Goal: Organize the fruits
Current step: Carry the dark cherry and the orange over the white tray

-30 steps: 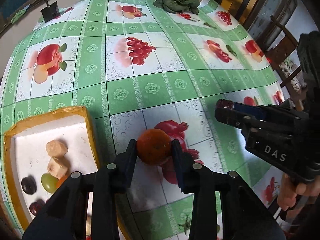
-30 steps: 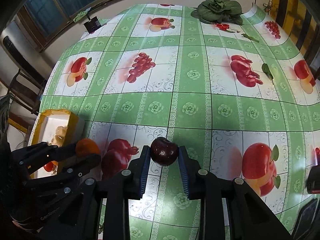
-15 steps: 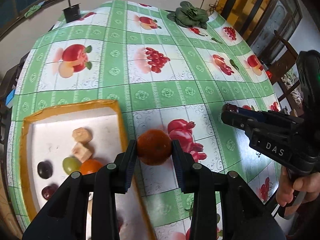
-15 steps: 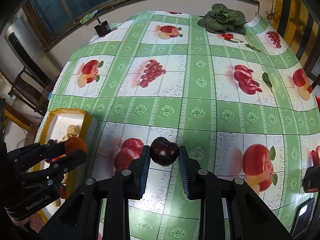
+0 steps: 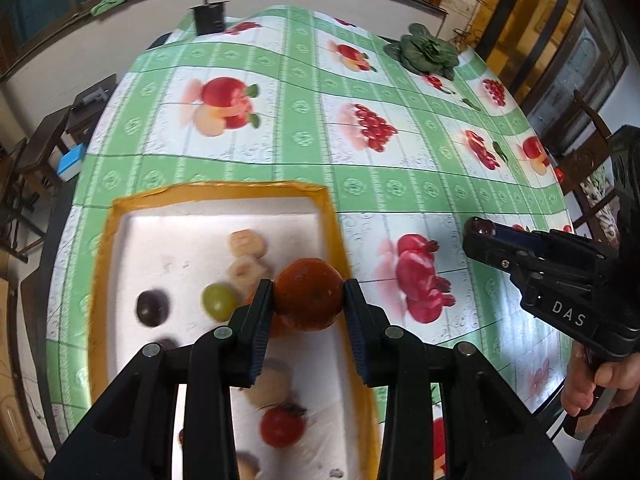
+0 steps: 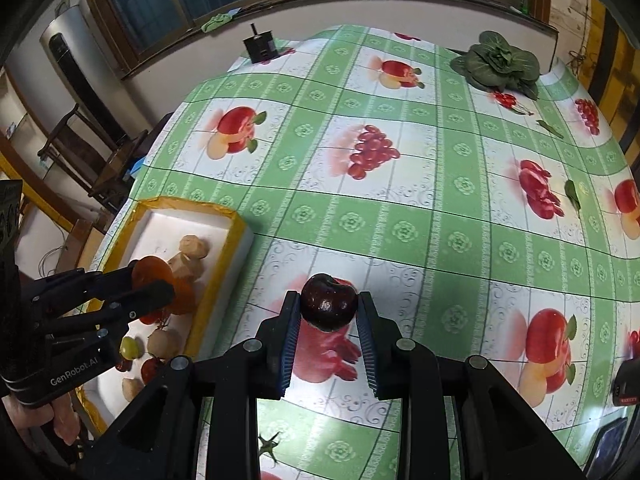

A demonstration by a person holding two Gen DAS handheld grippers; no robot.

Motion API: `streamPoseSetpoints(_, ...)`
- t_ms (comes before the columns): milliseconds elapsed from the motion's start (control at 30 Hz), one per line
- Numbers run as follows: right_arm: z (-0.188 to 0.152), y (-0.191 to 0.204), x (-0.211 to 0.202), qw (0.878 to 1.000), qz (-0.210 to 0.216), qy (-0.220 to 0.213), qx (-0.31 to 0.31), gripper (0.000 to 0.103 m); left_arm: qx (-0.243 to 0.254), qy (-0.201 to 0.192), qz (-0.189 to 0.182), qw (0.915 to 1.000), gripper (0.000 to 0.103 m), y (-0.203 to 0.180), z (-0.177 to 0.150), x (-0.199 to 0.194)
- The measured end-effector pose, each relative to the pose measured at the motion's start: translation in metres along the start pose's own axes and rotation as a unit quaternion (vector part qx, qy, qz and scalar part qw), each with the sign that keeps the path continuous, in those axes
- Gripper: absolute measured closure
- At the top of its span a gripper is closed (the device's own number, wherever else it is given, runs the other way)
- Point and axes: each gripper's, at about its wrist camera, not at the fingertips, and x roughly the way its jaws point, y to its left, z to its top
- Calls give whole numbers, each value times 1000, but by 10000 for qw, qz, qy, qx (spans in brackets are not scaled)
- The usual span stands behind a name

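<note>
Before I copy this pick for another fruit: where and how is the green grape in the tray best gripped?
Grip the green grape across its round middle, coming from above. It lies low in the tray, hemmed in by the walls, a dark grape and a beige chunk beside it, so a side approach looks blocked.

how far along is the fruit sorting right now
Mostly done: the tray already holds several pieces, including a green grape and a small tomato. In hand: the left gripper holds an orange above the tray; the right gripper holds a dark plum over the tablecloth. Left: dropping both in.
</note>
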Motion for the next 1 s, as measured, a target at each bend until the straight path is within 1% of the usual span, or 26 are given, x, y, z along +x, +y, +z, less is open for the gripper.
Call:
streamPoseSetpoints(167, 1, 21, -1, 9997, 196, -4, -169, 74, -226, -37, 133, 9996, 71, 25, -12, -11)
streamPoseSetpoints(367, 3, 52, -3, 9973, 632, 21, -382, 74, -623, -96, 352, 9974, 71, 62, -27, -25)
streamPoseSetpoints(533, 5, 78, -4, 9929, 1095, 74, -456, 75, -923, -128, 465, 9946, 71, 90, -43, -38)
streamPoseSetpoints(567, 5, 84, -2, 9914, 1206, 101, -490, 75, -949, -129, 468, 9943, 71, 93, -46, -40)
streamPoseSetpoints(700, 1, 104, 6, 9872, 1433, 292, -639, 75, -991, -99, 493, 9938, 71, 99, -61, -43)
streamPoseSetpoints(833, -8, 122, 16, 9837, 1514, 490, -834, 75, -1111, 29, 483, 9926, 71, 105, -79, -38)
streamPoseSetpoints(1000, -20, 145, 31, 9784, 1638, 720, -1032, 75, -1174, 146, 475, 9918, 70, 104, -93, -30)
